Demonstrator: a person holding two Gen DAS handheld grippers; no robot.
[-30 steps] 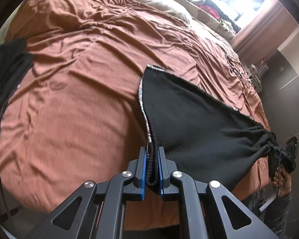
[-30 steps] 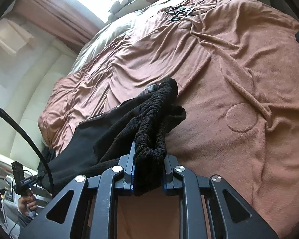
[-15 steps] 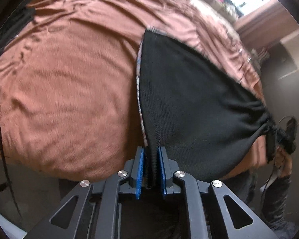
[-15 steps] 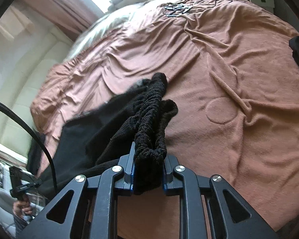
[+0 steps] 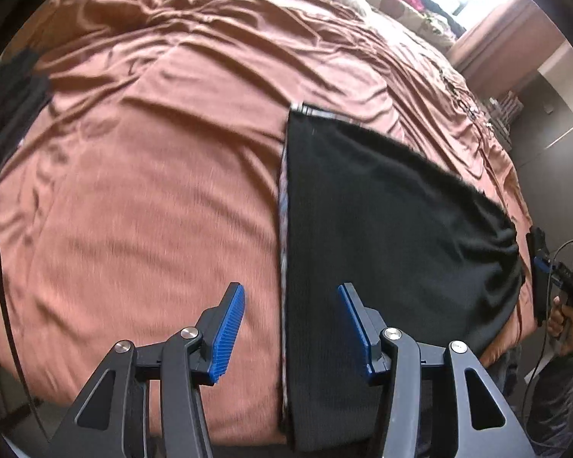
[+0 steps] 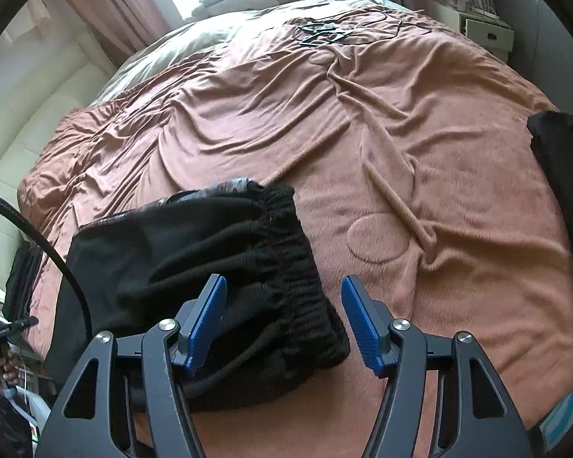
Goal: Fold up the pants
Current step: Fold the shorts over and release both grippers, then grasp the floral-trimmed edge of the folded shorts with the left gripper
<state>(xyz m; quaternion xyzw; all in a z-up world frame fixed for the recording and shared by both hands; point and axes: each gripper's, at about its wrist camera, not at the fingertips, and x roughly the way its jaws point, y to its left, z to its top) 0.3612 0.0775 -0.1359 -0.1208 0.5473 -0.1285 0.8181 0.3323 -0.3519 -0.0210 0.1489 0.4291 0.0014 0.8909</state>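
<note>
We see the black pants point(image 5: 382, 236) lying folded on the bed point(image 5: 141, 198), whose cover is a soft, rust-brown fabric, brushed and rumpled into long creases. The pants are a ribbed knit; along their left edge in the left wrist view runs a narrow patterned strip, too blurred for us to read. In the right wrist view the gathered elastic waistband point(image 6: 282, 259) bunches in thick ridges near the bed's near edge. We can make out no brand or writing on anything.

The left claw point(image 5: 290, 328) has its black fingers and blue ribbed pads point(image 5: 229, 332) apart and opening; the patterned edge of the pants runs between them, but neither pad presses on it. The right claw point(image 6: 280, 322) is also apart and opening, with the waistband end of the pants lying between and below its pads, free of both.

Another dark garment point(image 6: 561, 175) lies at the bed's right side in the right wrist view, well apart from the pants.
</note>
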